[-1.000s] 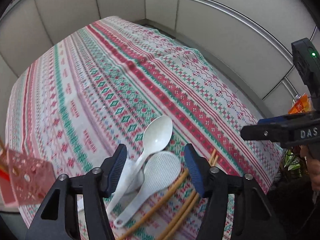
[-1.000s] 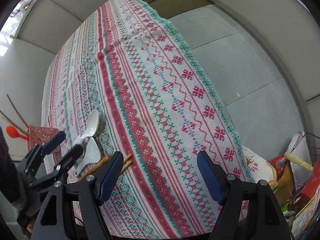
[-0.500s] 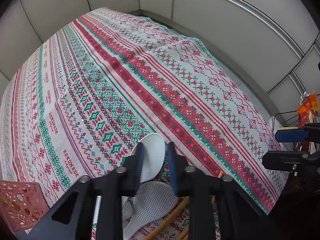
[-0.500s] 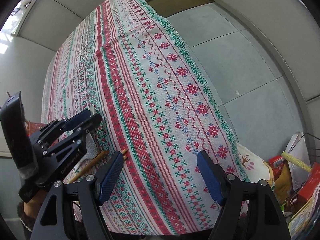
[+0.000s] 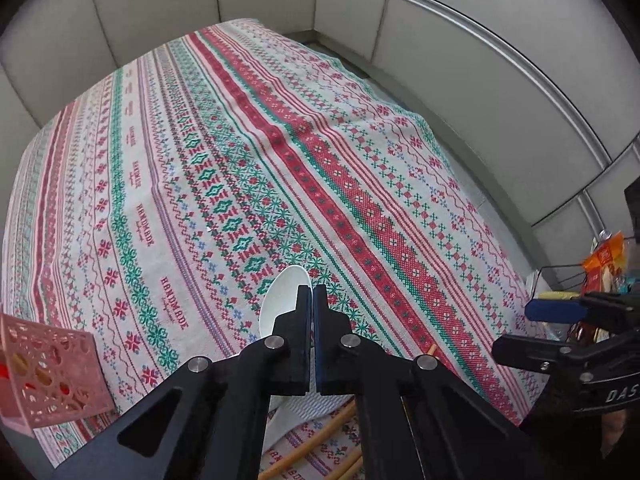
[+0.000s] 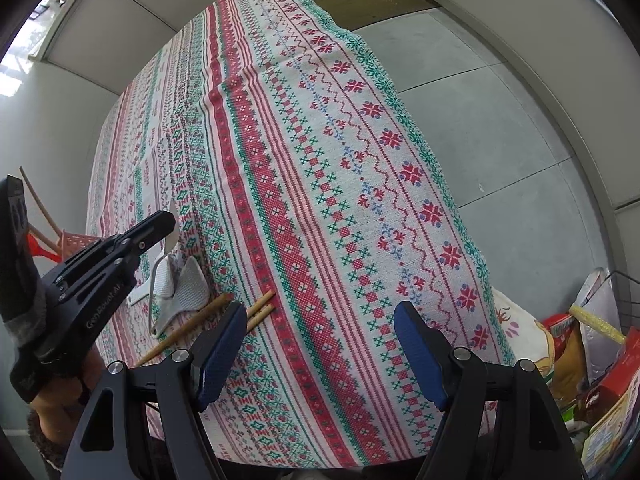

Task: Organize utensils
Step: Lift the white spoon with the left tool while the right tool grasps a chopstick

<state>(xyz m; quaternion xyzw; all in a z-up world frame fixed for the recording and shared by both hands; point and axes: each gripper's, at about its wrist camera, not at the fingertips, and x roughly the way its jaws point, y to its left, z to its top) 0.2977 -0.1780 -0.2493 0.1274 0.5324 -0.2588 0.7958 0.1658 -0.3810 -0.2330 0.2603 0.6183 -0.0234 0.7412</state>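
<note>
The bench (image 5: 248, 128), under a striped patterned cloth, carried a pink basket (image 5: 52, 372) at eight o'clock in the left view. The right claw (image 6: 320, 348) hung spread and empty. The left claw (image 5: 311, 296) had just been closing and was pressed together, apparently pinching the white spoon (image 5: 280, 300), whose bowl showed just behind its tips. A flat rice paddle (image 6: 188, 284) and chopsticks (image 6: 256, 312) lay at six o'clock. Lifting would go best straight up, slowly, since the thin handle could slip or swivel.
</note>
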